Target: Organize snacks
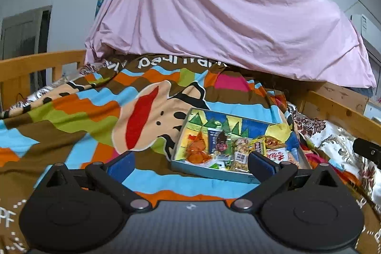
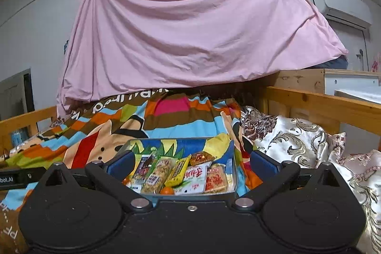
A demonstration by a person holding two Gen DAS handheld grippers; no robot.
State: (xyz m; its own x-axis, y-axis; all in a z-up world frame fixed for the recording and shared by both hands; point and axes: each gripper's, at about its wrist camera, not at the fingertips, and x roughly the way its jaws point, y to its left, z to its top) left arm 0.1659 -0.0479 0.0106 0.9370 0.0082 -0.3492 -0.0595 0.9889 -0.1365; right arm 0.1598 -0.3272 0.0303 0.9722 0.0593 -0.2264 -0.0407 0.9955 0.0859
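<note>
A shallow box (image 1: 209,171) with a colourful printed lining lies on the striped bedspread and holds several snack packets. Among them are an orange packet (image 1: 197,151), a peanut bar (image 1: 240,154) and a red-and-white packet (image 1: 276,155). My left gripper (image 1: 191,164) hovers open just left of the box, its right finger over the box's near edge. In the right wrist view the same box (image 2: 234,173) sits straight ahead, with the peanut bar (image 2: 159,173), a yellow packet (image 2: 177,170) and the red-and-white packet (image 2: 194,179) in it. My right gripper (image 2: 191,164) is open above the box's near side, holding nothing.
A colourful cartoon bedspread (image 1: 95,116) covers the bed. A pink sheet (image 1: 214,16) hangs behind it. Wooden bed rails (image 2: 321,101) run along the right and left. A patterned satin quilt (image 2: 297,142) lies bunched right of the box. An air conditioner (image 2: 340,4) hangs at upper right.
</note>
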